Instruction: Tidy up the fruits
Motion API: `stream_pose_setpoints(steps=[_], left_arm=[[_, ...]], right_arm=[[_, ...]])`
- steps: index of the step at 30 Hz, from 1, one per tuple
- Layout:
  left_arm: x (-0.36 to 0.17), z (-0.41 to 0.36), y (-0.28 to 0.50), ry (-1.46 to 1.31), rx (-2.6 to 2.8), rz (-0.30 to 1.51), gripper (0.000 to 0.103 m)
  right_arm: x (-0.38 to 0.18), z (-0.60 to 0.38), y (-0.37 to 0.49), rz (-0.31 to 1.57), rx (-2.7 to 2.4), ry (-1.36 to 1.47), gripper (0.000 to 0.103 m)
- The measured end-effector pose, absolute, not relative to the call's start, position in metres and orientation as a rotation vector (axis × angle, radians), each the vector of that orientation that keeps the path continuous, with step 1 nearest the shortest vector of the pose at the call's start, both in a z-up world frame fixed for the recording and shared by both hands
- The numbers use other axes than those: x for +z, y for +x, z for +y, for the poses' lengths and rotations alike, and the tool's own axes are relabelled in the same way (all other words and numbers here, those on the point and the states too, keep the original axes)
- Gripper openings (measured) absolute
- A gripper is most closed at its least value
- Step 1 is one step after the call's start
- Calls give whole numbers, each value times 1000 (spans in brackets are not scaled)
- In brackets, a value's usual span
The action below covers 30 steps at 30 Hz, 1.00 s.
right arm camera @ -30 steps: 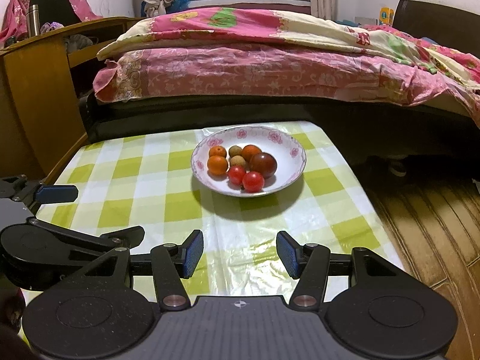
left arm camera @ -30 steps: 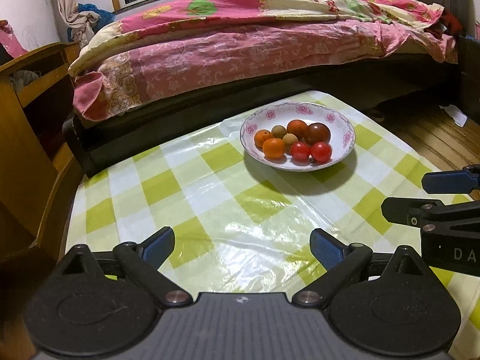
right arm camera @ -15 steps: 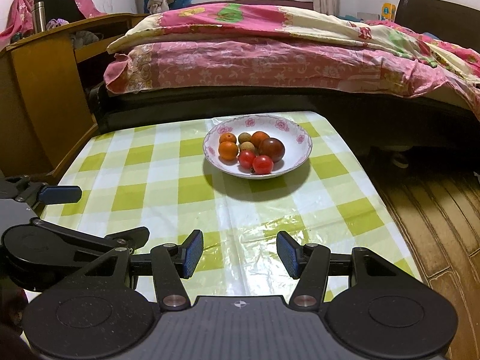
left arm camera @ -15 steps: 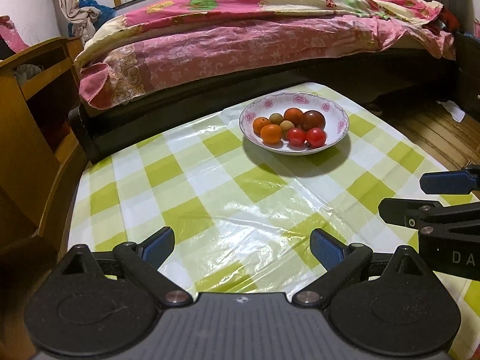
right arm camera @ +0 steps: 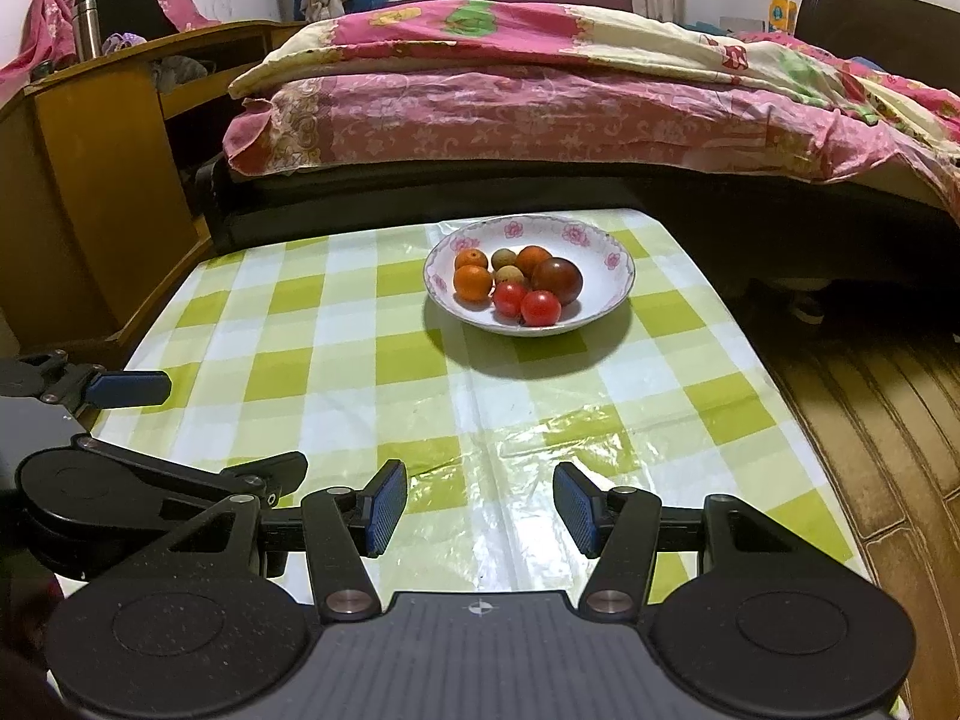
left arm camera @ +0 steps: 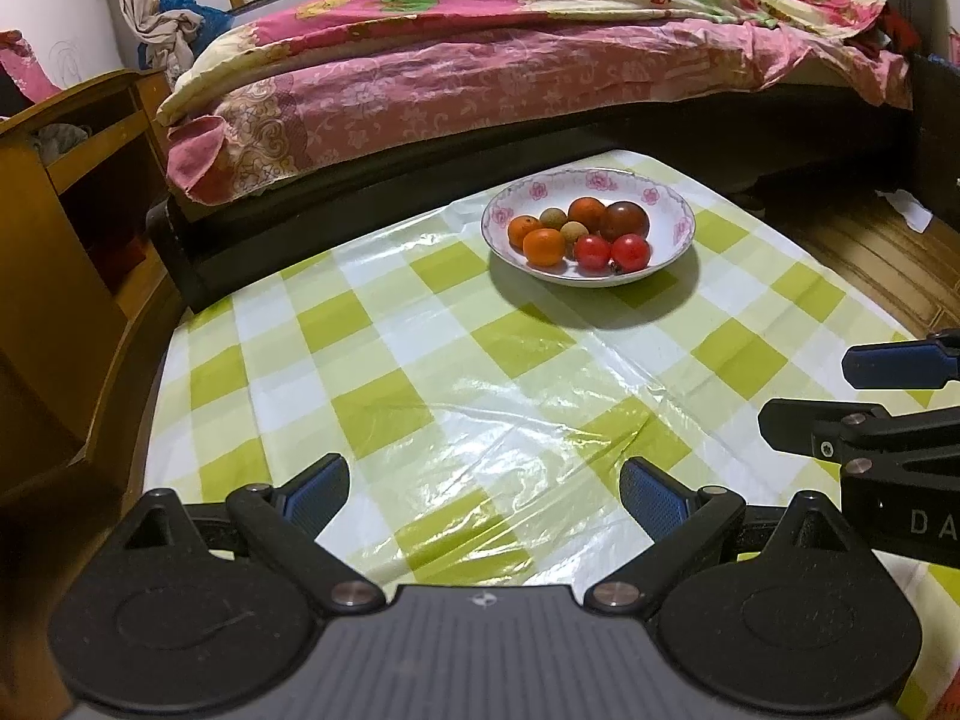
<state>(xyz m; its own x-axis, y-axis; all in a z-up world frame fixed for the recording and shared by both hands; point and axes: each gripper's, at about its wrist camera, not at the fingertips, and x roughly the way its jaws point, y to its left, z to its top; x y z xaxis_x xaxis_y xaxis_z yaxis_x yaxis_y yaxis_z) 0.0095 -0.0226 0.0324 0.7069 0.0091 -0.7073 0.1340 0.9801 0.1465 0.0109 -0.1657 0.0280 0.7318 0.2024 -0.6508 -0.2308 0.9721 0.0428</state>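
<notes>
Both wide-open grippers, left (left arm camera: pixel 483 495) and right (right arm camera: pixel 480 507), are backing away from the white floral bowl (right arm camera: pixel 612 291), upper centre; keep retreating level.

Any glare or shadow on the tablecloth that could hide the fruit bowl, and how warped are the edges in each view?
Left wrist view: glare streaks the tablecloth short of the bowl; fruit sharp, bowl's shadow falls toward the camera; bed bows, corners vignetted. Right wrist view: glare sits near the right claw; bowl clear and evenly lit, with similar edge bending.
</notes>
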Motion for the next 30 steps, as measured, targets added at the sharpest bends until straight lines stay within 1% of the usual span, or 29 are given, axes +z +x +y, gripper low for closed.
stream_pose_setpoints(steps=[30], left_arm=[[31, -23, -2, 234, -49, 786, 103]], right_arm=[[23, -162, 2, 732, 253, -55, 52]])
